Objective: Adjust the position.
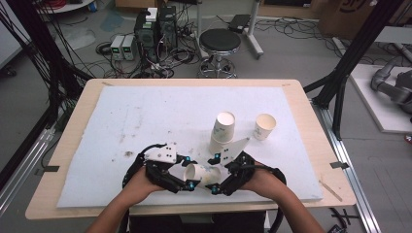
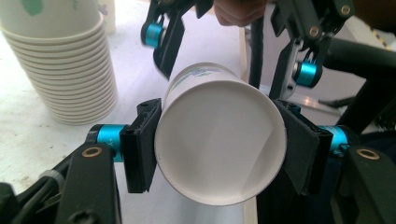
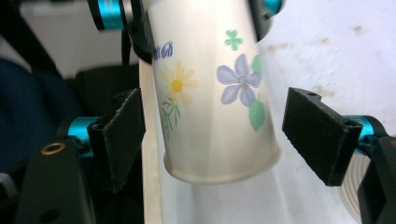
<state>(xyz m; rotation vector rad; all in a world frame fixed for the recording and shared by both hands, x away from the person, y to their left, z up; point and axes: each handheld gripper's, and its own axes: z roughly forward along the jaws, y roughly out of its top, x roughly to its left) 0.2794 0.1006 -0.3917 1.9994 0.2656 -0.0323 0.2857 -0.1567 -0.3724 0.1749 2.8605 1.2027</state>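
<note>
The left hand-held gripper [image 2: 219, 144] clamps the flowered white paper cup [image 2: 219, 140]; the right hand-held gripper [image 3: 210, 135] stands open around it, handover done, placing left.

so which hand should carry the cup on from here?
Left. The left gripper is clamped across the paper cup near its open mouth, pads pressed on both sides. The right gripper stands open around the cup's base, pads clear of it. So the left can likely carry it alone.
</note>
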